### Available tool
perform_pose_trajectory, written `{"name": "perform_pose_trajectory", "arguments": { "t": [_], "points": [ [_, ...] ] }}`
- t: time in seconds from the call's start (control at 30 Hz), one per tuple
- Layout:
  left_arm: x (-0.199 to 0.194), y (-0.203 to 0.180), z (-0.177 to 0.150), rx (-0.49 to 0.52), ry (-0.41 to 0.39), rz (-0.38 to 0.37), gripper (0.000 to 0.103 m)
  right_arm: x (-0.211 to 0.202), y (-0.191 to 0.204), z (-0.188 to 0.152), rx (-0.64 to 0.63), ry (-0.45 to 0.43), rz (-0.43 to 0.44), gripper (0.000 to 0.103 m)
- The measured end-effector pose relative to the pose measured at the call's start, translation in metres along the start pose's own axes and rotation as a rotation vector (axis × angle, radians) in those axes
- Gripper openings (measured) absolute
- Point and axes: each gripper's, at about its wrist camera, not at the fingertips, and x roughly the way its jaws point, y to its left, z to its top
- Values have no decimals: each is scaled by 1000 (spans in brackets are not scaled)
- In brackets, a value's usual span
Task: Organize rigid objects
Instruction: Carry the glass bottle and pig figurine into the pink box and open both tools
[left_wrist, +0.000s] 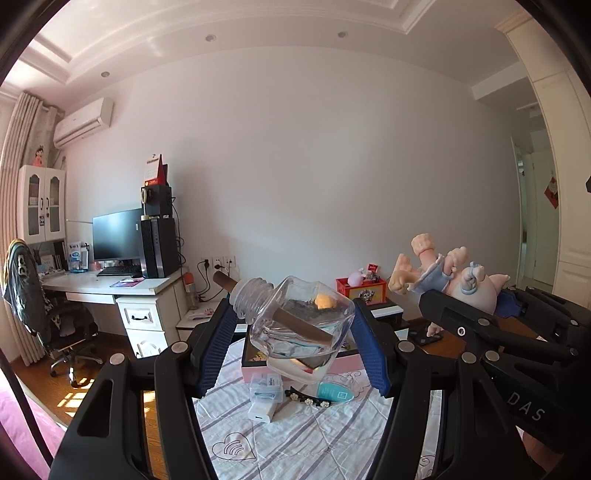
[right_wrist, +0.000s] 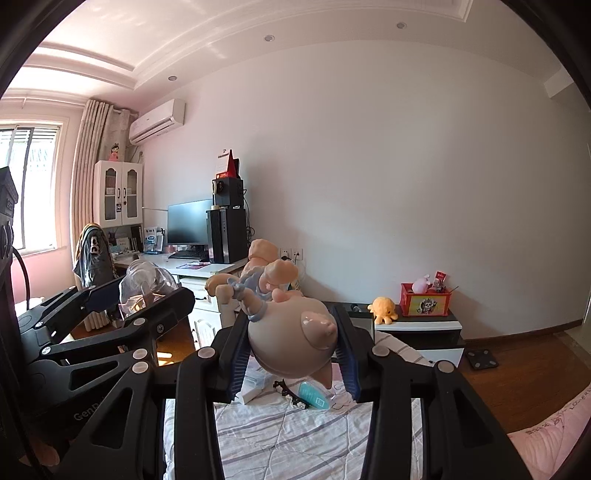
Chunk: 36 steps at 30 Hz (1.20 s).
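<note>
My left gripper (left_wrist: 293, 325) is shut on a clear glass bottle (left_wrist: 301, 328) with a brown stick through its neck, tilted neck-left, held above the bed. My right gripper (right_wrist: 293, 343) is shut on a pink pig figurine (right_wrist: 291, 338) in a blue outfit, held head toward me. The figurine also shows in the left wrist view (left_wrist: 465, 282), up at the right. The bottle also shows in the right wrist view (right_wrist: 146, 284), at the left. Both are lifted off the striped bedspread (left_wrist: 295, 439).
On the bedspread lie a white charger (left_wrist: 263, 410), a small clear box (left_wrist: 266, 384), a black flowered hair clip (left_wrist: 308, 397), a teal card (left_wrist: 334, 391) and a pink box (left_wrist: 255, 363). A nightstand (right_wrist: 417, 330) bears an orange plush (right_wrist: 384, 310) and a red box (right_wrist: 424, 301). A desk (left_wrist: 110, 284) stands left.
</note>
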Motion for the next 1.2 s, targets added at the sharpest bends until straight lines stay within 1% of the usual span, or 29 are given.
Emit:
{"name": "perform_pose_trajectory", "arguments": {
  "t": [0.17,0.3,0.4,0.43,0.47,0.6,0.7,0.77,0.83,0.9,0.97,1.03,1.17,1.2],
  "points": [
    [-11,5,3,8,-30,22,64,-10,9,5,-13,-18,2,43],
    [-13,7,3,5,-34,30,64,-12,12,6,-20,-22,7,43],
    [-8,8,1,6,-28,36,64,-9,13,6,-24,-16,11,43],
    [-7,7,0,5,-25,37,64,-5,7,4,-20,-14,13,43],
    [-4,1,0,5,-20,42,64,-3,7,3,-19,-11,14,43],
    [17,4,-4,7,4,45,64,16,1,2,-17,12,21,43],
    [48,10,-8,-2,41,18,64,41,-6,1,-8,43,27,43],
    [76,16,-10,-22,90,-11,64,63,-11,0,-8,68,25,43],
    [105,18,-12,-24,120,-25,64,87,-17,-2,-7,94,25,43],
    [137,20,-15,-18,153,-27,64,114,-25,-3,-6,121,23,43],
    [168,17,-20,2,195,-5,64,143,-32,-7,-9,154,19,43],
    [199,15,-26,16,223,-1,64,173,-42,-13,-1,192,15,43],
    [269,17,-48,-10,350,-47,64,230,-65,-32,26,273,10,43],
    [285,16,-55,-6,379,-46,64,242,-70,-38,33,293,6,43]
  ]
}}
